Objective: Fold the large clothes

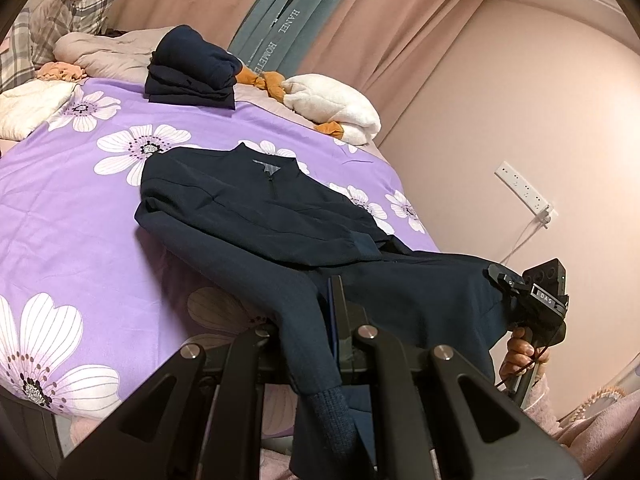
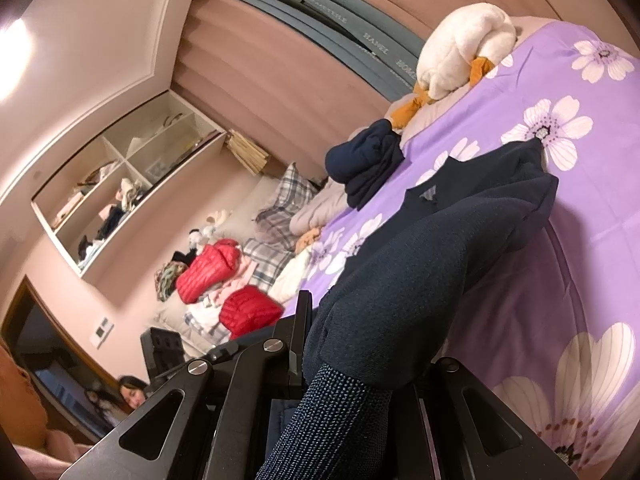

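A dark navy zip jacket [image 1: 256,208] lies collar-away on the purple flowered bed cover [image 1: 60,208], one sleeve folded across its chest. Its near edge is lifted off the bed. My left gripper [image 1: 330,300] is shut on that edge, and a sleeve with a ribbed cuff [image 1: 332,420] hangs over the fingers. At the right, my right gripper [image 1: 496,274] is shut on the jacket's other lower corner, held by a hand [image 1: 520,352]. In the right wrist view the right gripper [image 2: 316,320] pinches the jacket [image 2: 440,240], and ribbed knit [image 2: 336,420] drapes over it.
A stack of folded dark clothes [image 1: 192,72] and a white plush duck [image 1: 336,100] sit at the far end of the bed. Plaid pillows [image 1: 60,16] and a white garment [image 1: 28,108] lie at the far left. Red puffer jackets [image 2: 212,268] are piled beyond. A power strip [image 1: 524,190] hangs on the wall.
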Demonstrator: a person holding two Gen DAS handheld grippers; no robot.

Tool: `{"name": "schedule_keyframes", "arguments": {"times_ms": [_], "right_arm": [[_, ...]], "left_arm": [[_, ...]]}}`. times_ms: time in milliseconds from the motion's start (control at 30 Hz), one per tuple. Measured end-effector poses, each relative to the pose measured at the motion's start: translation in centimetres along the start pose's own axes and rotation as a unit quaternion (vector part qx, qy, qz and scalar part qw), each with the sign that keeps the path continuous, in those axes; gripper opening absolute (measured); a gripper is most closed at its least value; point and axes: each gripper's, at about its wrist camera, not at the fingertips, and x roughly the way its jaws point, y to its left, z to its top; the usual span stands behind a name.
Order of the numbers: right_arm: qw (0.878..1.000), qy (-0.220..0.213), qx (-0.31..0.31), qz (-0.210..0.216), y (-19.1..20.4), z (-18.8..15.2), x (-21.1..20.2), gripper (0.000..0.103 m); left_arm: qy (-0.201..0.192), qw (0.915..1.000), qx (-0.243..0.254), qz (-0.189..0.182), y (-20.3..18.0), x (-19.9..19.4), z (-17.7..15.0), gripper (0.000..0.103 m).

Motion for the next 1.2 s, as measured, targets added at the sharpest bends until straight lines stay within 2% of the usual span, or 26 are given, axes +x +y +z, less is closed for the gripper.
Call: {"name": "schedule_keyframes", "arguments": {"times_ms": [433,1200], "right_arm": [[1.0,-0.004,0.015,-0.01,-0.4,0.1,-0.1,0.013],[0.999,-0.021,0.024,-0.038,-0.6,2.6,1.7,0.013]], "left_arm": [[0.005,0.9999,-0.005,0.013,0.2,0.7,0.5,0.01],[-0.002,0.9984,-0.042,0.037,3.2,2.5,4.2,0.012]]}}
